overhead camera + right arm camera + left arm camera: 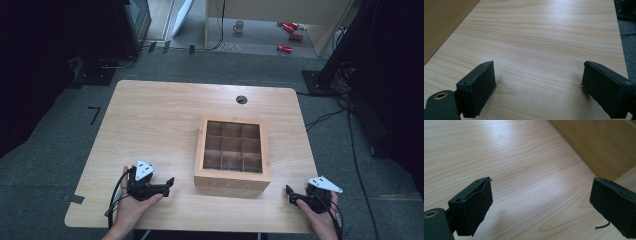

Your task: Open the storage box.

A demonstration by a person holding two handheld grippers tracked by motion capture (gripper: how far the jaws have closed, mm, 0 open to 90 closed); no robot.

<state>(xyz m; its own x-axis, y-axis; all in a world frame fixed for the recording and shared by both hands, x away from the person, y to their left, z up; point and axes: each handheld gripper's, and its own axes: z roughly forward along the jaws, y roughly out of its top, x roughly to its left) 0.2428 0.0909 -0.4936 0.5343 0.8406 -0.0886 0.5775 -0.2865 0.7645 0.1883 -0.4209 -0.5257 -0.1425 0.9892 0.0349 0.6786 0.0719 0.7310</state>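
So we start at the left gripper (169,184), which rests in the hand on the table (160,110), just left of the wooden box (232,176) and level with its near wall. In the left gripper view its jaws stand wide apart with nothing between them, and the box's outer wall (599,147) rises ahead and to the right of them. The box itself sits a little right of the table's middle, near the front edge, and its nine compartments look bare as far as we can tell from the high view.

Moving right past the box, we find the right gripper (291,195) lying beyond the box's near right corner, a little apart from it. Its jaws are also spread wide and hold nothing; in the right gripper view the box's side (446,22) shows at the upper left.

We judge that the step in hand is the approach to the box from both sides. To do it well, we keep both pairs of jaws open until each straddles a wall of the box, not merely beside it. We bring the two grippers in at matching height, opposite one another across the box, so it does not twist or slide toward the table's front edge. We close on the walls themselves and not on the thin inner dividers, which look less sturdy.
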